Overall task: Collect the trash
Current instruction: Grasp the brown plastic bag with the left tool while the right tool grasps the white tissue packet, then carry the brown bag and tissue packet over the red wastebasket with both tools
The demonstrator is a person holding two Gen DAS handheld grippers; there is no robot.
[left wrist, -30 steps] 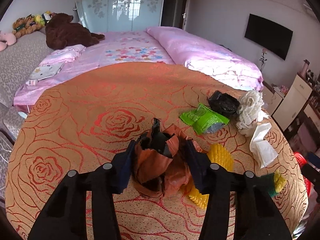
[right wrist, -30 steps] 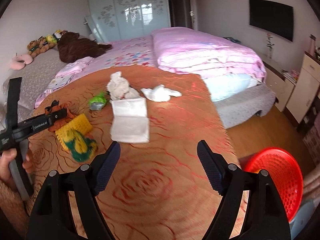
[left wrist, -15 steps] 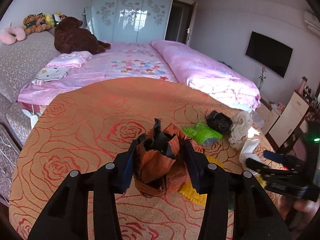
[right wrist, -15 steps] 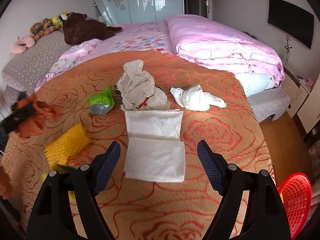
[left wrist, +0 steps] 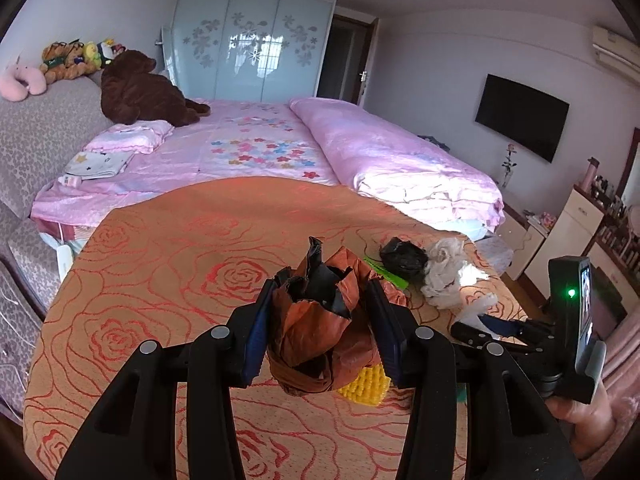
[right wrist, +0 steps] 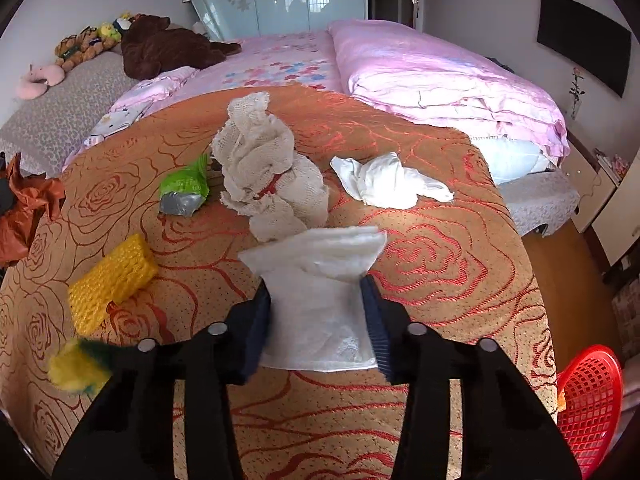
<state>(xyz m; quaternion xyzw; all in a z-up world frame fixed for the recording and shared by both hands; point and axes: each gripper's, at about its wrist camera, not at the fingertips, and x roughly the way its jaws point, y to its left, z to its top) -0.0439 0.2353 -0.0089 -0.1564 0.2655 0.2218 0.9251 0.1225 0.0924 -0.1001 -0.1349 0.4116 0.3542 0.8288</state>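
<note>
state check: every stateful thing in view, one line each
left gripper: shut on orange wrapper, lifted off the cloth
right gripper: jaws just closed, pinching white tissue sheet
beige mesh rag: crumpled, on the cloth
white tissue wad: crumpled, loose
green packet: lying flat, loose
yellow mesh pad: lying loose
black bag: balled up
red basket: beside the bed, contents unclear

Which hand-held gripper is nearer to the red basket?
Right. The right hand-held gripper, shut on a white tissue sheet, has the red basket just beyond the bedspread's edge beside it. The left hand-held gripper, shut on orange wrapping, sits farther across the bedspread.
</note>
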